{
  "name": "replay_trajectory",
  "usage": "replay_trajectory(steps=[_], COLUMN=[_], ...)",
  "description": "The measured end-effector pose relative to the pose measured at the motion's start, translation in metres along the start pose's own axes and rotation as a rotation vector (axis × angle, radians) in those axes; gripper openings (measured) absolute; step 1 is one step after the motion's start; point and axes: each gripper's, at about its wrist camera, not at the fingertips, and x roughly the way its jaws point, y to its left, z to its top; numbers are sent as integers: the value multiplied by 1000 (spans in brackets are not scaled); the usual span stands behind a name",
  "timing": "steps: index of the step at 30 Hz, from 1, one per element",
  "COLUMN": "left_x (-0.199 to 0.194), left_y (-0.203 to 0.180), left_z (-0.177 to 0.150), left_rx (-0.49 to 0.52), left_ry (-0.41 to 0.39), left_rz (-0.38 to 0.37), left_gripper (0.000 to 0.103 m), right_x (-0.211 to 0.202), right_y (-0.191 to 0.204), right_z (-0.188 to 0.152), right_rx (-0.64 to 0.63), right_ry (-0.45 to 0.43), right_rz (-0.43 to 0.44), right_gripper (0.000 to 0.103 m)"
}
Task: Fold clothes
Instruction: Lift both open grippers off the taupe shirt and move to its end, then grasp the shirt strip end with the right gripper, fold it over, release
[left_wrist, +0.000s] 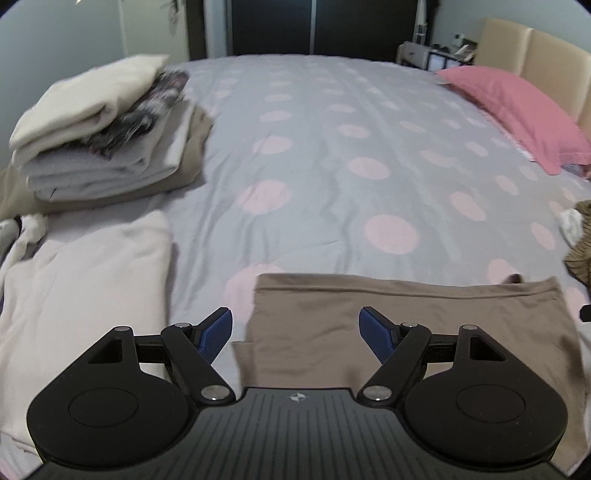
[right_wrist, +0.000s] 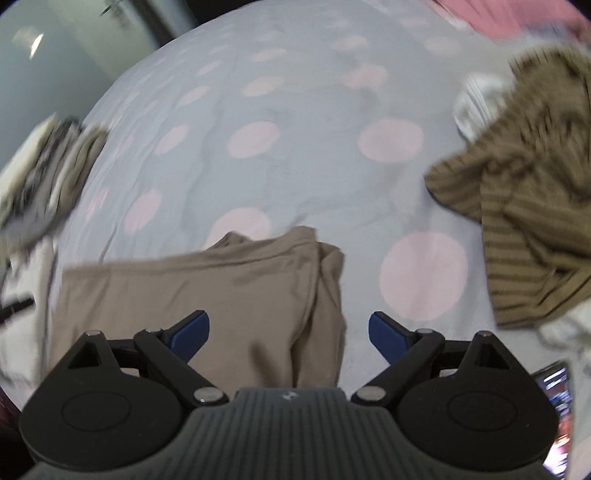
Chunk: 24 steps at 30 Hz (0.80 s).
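Left gripper (left_wrist: 295, 332): blue-padded fingers spreading wide, hovering over the folded tan jersey garment (left_wrist: 424, 314), gripping nothing.
Right gripper (right_wrist: 288, 334): fingers likewise standing apart, empty.
Tan garment: lying flat on the grey bedspread with pink dots (left_wrist: 332, 155), near edge.
Beside it: crumpled olive ribbed knit top (right_wrist: 524, 206) lying rightward; stack of folded laundry (left_wrist: 103, 136) sitting leftward.

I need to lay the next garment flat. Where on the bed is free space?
The bedspread's middle is free, between the folded stack, the pink pillow and the tan garment. The near left is crowded by a white garment, the right by a striped brown heap.
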Motion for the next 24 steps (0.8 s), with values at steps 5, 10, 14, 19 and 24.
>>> replay_trajectory(steps=[5, 10, 14, 19, 24], left_x=[15, 24, 27, 18, 9], left_y=[10, 11, 11, 14, 15], left_z=[-5, -8, -7, -2, 3], left_rx=[-42, -59, -53, -46, -39], left_ry=[27, 31, 32, 13, 5], left_rz=[-14, -28, -42, -69, -138], left_gripper=[72, 71, 66, 62, 50], right_x=[20, 28, 30, 10, -12], right_y=[-22, -23, -22, -5, 36], right_z=[2, 2, 0, 1, 1], right_rx=[93, 71, 63, 27, 24], right_ry=[25, 18, 21, -19, -39], right_rz=[11, 18, 37, 53, 147], right_gripper=[64, 38, 11, 9, 9])
